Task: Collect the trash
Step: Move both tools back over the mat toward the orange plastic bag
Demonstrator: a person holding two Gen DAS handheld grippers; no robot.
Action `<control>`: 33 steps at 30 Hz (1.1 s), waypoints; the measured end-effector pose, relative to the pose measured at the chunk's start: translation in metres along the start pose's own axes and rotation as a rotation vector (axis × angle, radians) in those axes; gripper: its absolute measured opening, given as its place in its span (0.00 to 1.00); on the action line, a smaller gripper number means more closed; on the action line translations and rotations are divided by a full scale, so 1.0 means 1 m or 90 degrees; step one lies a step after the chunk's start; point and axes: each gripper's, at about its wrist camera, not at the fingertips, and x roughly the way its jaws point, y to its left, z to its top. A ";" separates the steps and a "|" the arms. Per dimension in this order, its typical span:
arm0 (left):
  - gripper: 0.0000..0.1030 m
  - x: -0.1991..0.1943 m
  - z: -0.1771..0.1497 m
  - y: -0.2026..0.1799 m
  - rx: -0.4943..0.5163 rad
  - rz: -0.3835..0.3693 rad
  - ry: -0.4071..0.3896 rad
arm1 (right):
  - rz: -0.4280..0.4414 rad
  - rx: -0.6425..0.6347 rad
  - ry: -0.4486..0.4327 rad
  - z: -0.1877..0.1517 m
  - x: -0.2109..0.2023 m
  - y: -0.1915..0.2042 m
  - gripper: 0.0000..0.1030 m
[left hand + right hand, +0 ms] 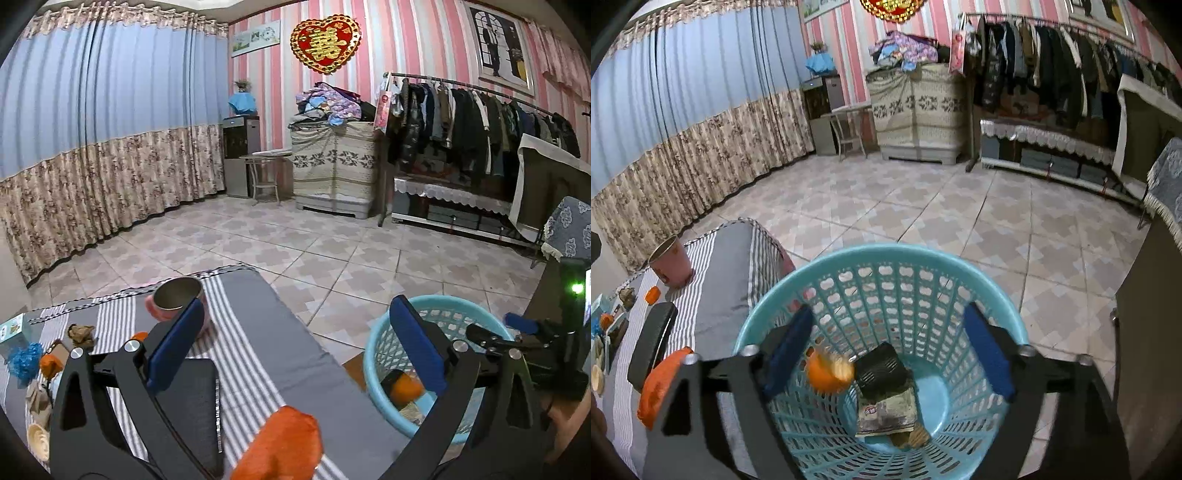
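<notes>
Left wrist view faces across the striped bed [258, 332]; right wrist view looks close down into the basket [849, 266]; both share bed, basket [376, 354].

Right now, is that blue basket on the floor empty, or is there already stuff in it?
Not empty. The blue basket holds an orange peel, a dark packet and a crumpled wrapper at its bottom.

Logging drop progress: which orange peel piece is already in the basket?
The blurred orange peel inside the blue basket, between the open right gripper fingers. The large peel and small peel lie on the striped table.
</notes>
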 end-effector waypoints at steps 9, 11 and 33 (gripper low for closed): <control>0.95 -0.020 -0.002 0.018 -0.009 0.016 -0.010 | 0.000 -0.003 -0.024 0.005 -0.021 0.003 0.93; 0.95 -0.026 -0.001 0.021 -0.010 0.020 -0.014 | 0.003 -0.002 -0.030 0.003 -0.028 0.005 0.93; 0.95 -0.122 -0.032 0.085 -0.038 0.083 -0.046 | 0.084 -0.069 -0.075 -0.042 -0.117 0.082 0.93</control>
